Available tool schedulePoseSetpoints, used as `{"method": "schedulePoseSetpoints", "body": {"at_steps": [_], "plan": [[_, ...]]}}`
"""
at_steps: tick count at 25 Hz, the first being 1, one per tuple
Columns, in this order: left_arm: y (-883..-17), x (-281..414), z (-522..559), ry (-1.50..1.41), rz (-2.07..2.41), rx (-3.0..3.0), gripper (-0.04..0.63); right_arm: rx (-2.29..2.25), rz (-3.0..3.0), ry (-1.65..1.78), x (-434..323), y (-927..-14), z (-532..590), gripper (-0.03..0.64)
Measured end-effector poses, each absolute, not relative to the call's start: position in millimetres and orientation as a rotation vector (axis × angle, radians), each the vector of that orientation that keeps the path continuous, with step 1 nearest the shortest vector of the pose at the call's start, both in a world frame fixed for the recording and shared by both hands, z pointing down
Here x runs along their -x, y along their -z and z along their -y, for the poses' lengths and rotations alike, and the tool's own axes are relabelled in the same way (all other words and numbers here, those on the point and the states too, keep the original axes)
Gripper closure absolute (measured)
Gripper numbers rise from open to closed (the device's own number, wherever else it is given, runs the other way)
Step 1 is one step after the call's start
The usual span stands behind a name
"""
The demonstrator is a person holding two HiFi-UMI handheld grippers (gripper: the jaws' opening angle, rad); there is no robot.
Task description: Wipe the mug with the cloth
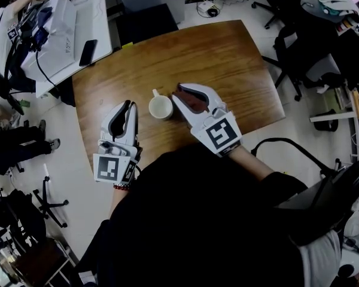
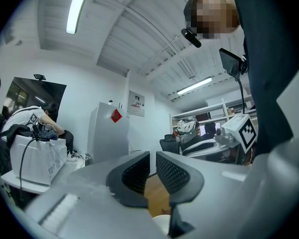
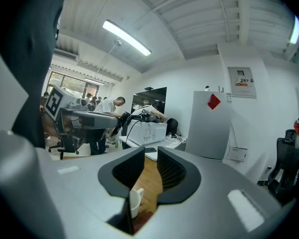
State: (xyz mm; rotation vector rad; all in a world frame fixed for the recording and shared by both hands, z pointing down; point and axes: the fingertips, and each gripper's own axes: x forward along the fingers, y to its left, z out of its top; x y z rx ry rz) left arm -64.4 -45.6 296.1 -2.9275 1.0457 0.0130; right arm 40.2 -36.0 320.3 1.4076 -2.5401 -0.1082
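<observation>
Mug probably ceramic: stiff, slick, breakable; best braced at handle. Soft cloth sat between right gripper jaws, half apart, not pinching. Left gripper jaws together, empty.

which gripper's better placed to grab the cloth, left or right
Right. The cloth lies between the parted jaws of the right gripper, beside the mug; the left gripper sits shut and empty on the mug's other side.
</observation>
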Motion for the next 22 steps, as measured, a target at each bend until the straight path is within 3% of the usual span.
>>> {"method": "schedulePoseSetpoints", "body": {"at_steps": [22], "plan": [[-307.5, 61.7, 50.1, 0.022, -1.009, 2.976, 0.565, -1.433, 2.517, 0.007, -44.1, -333.6, 42.9, 0.549]]}}
